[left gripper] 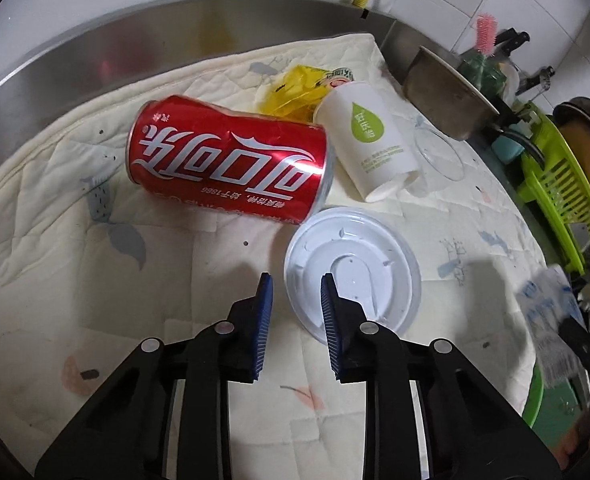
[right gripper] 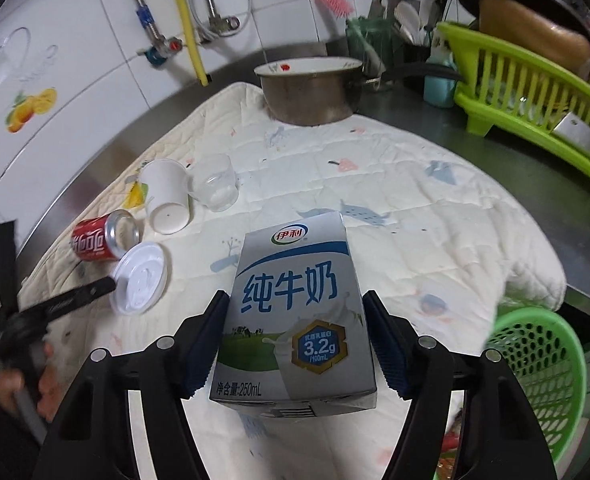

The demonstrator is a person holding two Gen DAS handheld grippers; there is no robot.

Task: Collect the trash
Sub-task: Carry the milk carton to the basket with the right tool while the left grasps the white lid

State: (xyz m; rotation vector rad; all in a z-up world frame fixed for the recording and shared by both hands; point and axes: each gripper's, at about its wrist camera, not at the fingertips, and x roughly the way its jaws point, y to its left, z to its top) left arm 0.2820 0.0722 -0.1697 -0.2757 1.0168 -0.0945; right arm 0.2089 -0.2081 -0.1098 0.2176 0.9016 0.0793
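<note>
My right gripper [right gripper: 295, 300] is shut on a grey-blue milk carton [right gripper: 295, 312] and holds it above the quilted cloth [right gripper: 395, 208]. My left gripper [left gripper: 297, 284] is open and empty, low over the cloth [left gripper: 95, 280], with its right finger over the rim of a white plastic lid [left gripper: 355, 272]. A dented red cola can [left gripper: 231, 160] lies on its side just beyond. A white paper cup [left gripper: 369, 140] lies tipped beside it, with a yellow wrapper [left gripper: 295, 92] behind. The can [right gripper: 103, 238], lid [right gripper: 141, 276] and cup [right gripper: 167, 196] also show in the right wrist view.
A green perforated basket [right gripper: 543, 368] sits at the cloth's near right edge. A clear glass [right gripper: 217, 184] lies by the paper cup. A metal pot [right gripper: 311, 92] stands at the back. A green dish rack [right gripper: 535, 92] with cookware is at the right. A steel counter rim and tiled wall lie behind.
</note>
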